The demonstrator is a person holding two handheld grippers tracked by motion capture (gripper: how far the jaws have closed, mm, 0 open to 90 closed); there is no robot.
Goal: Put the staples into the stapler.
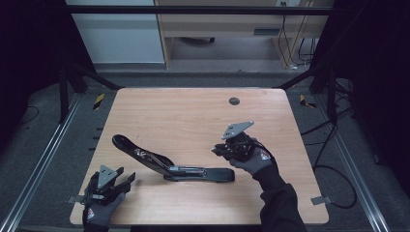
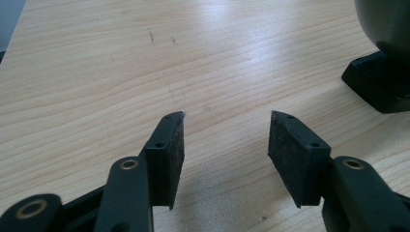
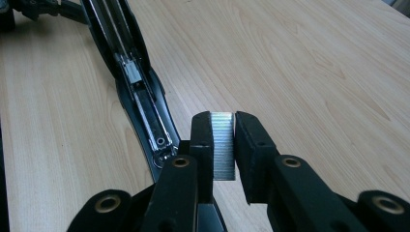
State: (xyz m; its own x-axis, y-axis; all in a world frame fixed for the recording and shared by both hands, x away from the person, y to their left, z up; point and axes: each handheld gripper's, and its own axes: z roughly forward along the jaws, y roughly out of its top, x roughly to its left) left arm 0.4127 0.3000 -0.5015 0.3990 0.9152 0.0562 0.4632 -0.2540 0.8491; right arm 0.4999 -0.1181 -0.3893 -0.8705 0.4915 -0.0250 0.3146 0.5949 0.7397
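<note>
Staple strip (image 3: 223, 145): a short silvery block of glued staples, pinched between the jaws of the right hand-held gripper (image 3: 223, 126), above the desk (image 1: 193, 116) near the front end of the stapler. Judged light and rigid along its ribs but brittle: the glue line will likely snap if squeezed hard or bent sideways. Smooth metal faces, so it may slip against the pads; the present hold across the flat sides, with the strip's top edge showing between the pads, looks like the right one.

Stapler (image 1: 169, 164): black, long, lying open on the desk with its upper arm swung back toward the left. In the right gripper view the bright metal channel (image 3: 145, 104) runs away from the jaws, open at the top. Probably fairly heavy and stable, though the hinged arm could swing if nudged.

Left hand-held gripper (image 1: 109, 183): near the desk's front-left corner, jaws spread wide, nothing between them. Its own view shows a black foot of the stapler (image 2: 382, 82) just ahead to the right. Best steadying point, in my judgement: the low base, not the raised arm.
</note>
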